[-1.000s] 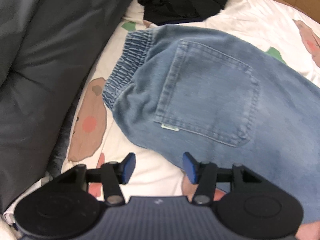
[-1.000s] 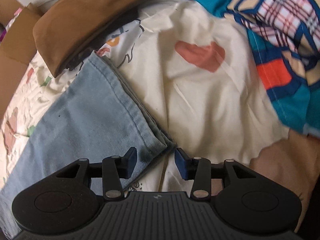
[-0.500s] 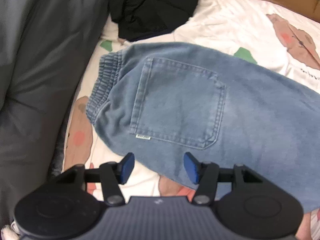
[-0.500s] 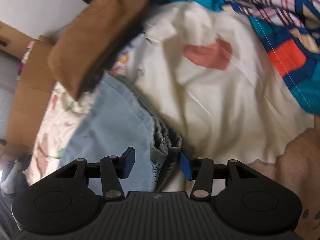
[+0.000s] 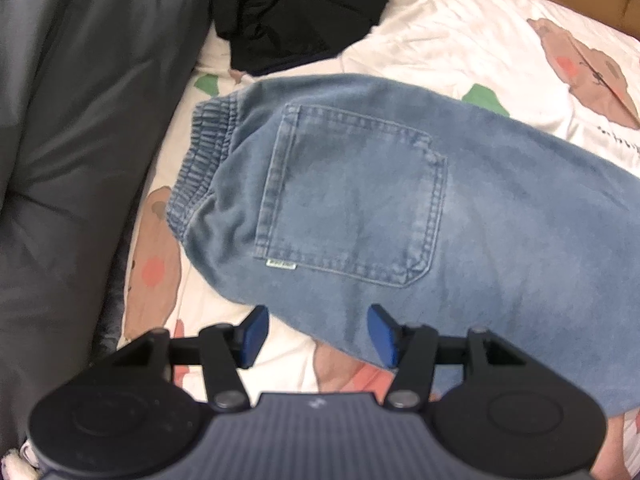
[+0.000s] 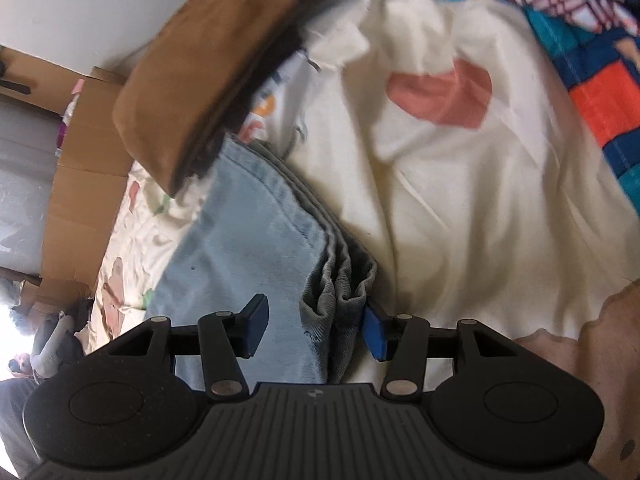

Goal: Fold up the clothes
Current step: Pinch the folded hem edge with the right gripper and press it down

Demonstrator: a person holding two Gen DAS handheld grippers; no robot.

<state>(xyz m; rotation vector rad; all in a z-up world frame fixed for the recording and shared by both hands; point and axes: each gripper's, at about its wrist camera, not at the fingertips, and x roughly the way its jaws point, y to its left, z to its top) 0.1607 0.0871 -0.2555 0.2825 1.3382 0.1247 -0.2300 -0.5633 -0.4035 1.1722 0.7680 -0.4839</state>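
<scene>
**Jeans hem bunches up between the right jaws**

Since a second ago the leg hem of the jeans (image 6: 256, 248) has risen from lying flat on the sheet into a crumpled stack of folds between the right gripper (image 6: 316, 330) fingers, and the view has tipped toward the cardboard boxes (image 6: 84, 184). On the left side the jeans have slid slightly away from the grey duvet (image 5: 80, 140).

Only the right wrist view shows the hem end, with a folded brown garment (image 6: 204, 76) lying just above it and a patterned blue quilt (image 6: 592, 64) past the cream bedsheet (image 6: 460, 200). Only the left wrist view shows the waist end: the elastic waistband (image 5: 204, 160) and the back pocket (image 5: 352, 196) of the jeans (image 5: 480, 240), with a black garment (image 5: 304, 12) beyond the waistband.

The left gripper (image 5: 316, 336) hovers low over the near edge of the jeans, fingers spread wide, holding nothing. The right gripper's fingers are also apart; the gathered hem sits between them and touches the right pad (image 6: 374, 334), not pinched.
</scene>
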